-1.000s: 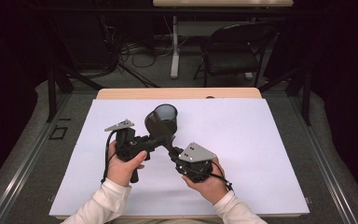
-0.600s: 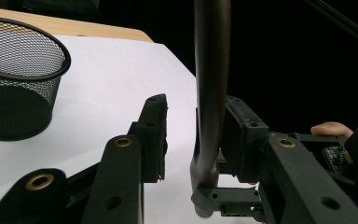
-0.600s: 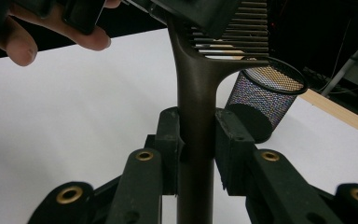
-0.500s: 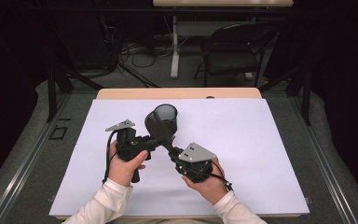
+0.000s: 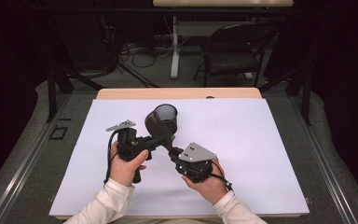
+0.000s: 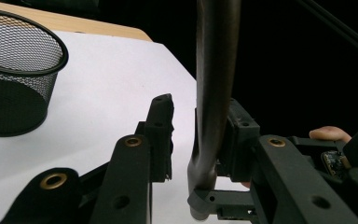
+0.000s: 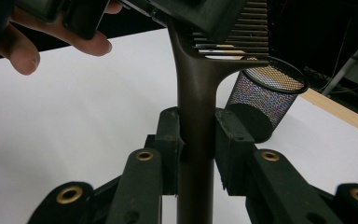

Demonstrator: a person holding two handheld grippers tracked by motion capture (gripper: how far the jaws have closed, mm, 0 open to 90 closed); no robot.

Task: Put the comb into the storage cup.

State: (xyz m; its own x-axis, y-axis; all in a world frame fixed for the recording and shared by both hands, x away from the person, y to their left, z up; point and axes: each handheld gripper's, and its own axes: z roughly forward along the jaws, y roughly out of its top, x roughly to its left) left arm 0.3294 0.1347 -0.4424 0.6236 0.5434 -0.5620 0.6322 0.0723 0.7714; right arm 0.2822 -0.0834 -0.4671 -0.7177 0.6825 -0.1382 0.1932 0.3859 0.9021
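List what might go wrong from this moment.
1. The left tool has just been closing around the comb, but only one pad touches it. If the right tool releases early, the comb may drop.
2. The mesh cup stands close behind, so a swing could tip it.

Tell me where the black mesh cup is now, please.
In the high view, the mesh cup stands on the white sheet, left of centre, just beyond the two grippers.

In the right gripper view, the comb (image 7: 200, 84) is cut off: its handle runs out at the bottom edge and its teeth are hidden behind the left tongs (image 7: 168, 9) at the top. In the left gripper view, the mesh cup (image 6: 14, 70) is cropped by the left edge.
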